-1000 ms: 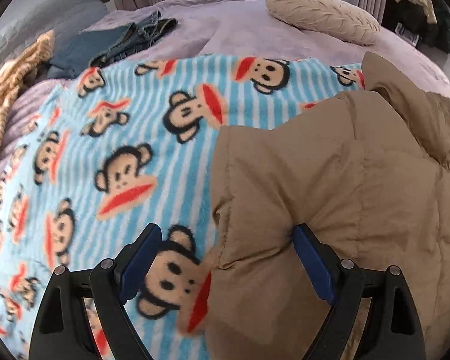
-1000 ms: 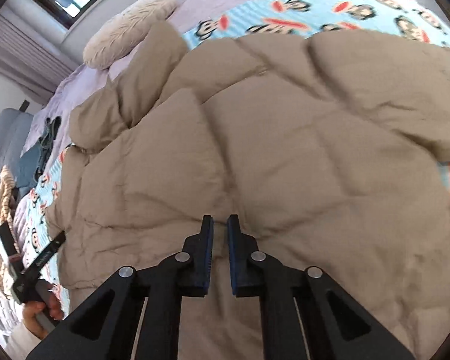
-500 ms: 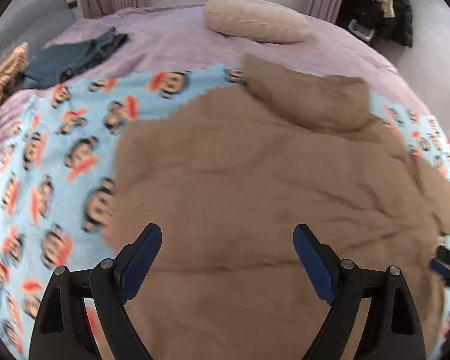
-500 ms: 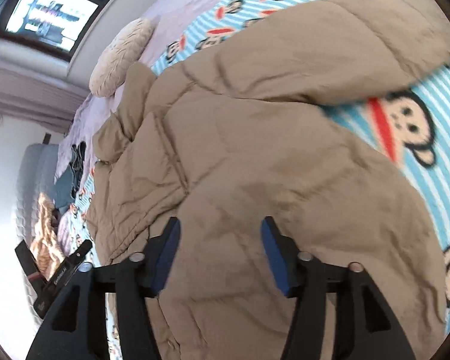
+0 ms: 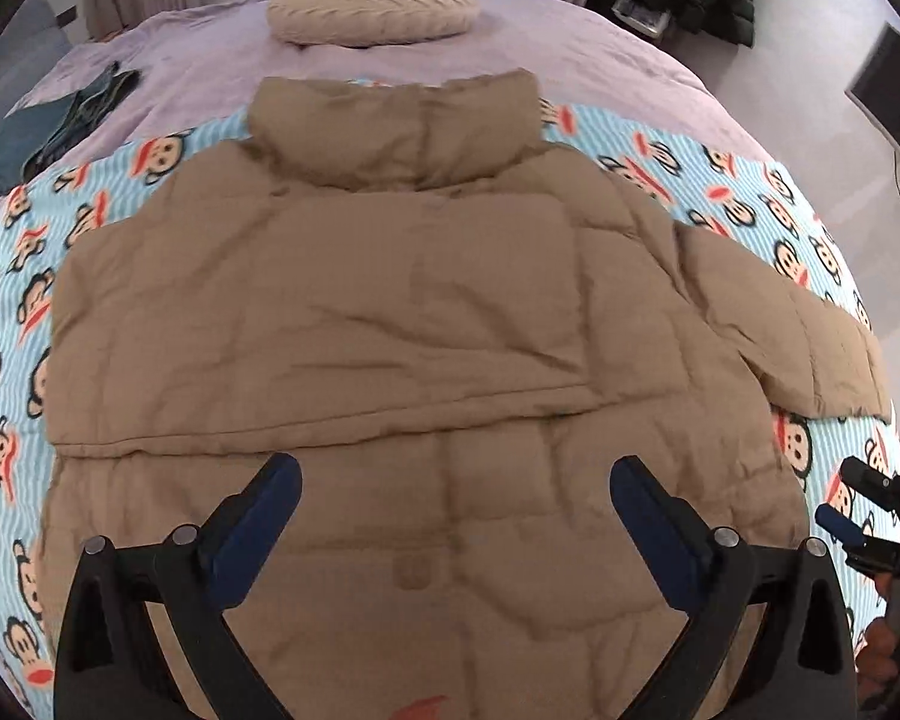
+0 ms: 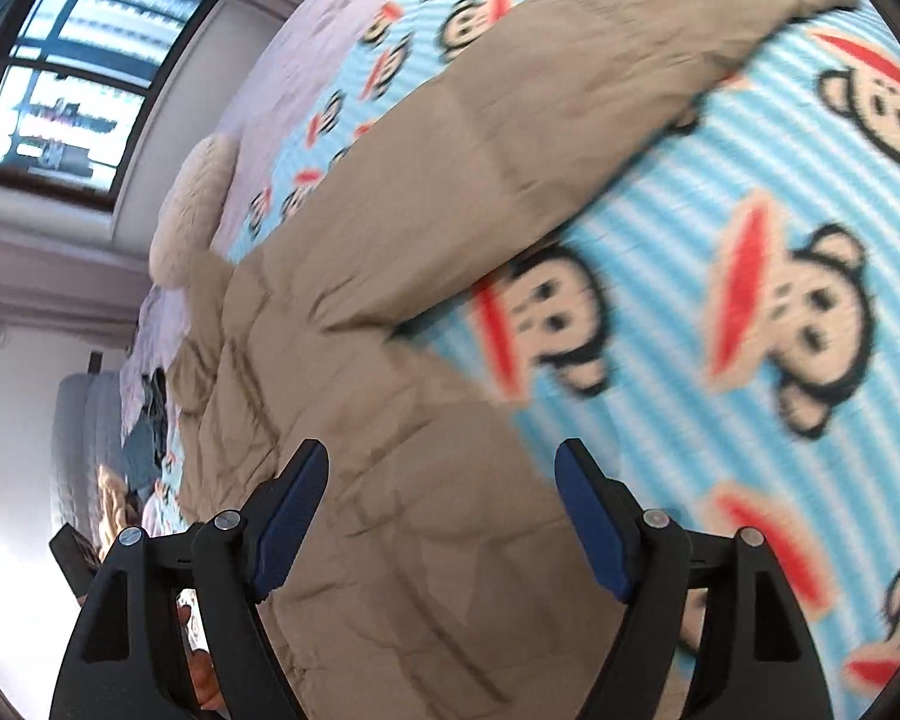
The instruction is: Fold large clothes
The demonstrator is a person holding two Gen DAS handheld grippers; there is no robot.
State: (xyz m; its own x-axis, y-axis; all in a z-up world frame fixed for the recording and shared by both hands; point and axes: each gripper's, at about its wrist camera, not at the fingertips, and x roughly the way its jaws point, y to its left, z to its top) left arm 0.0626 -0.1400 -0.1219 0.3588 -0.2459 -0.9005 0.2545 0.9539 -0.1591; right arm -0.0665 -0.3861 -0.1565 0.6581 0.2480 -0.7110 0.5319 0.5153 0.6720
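Our left gripper spread wide and empty above the hem, our right gripper likewise released, tan puffer jacket flat on the monkey-print blanket, one sleeve trailing right, beyond it jeans, cream pillow, window.

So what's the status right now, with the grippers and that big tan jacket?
Left gripper open, empty. Right gripper open, empty. Tan puffer jacket flat on monkey blanket, one sleeve out sideways. Nothing blocking.

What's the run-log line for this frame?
left hand-held gripper: open | right hand-held gripper: open | jacket: flat on blanket, left sleeve folded in
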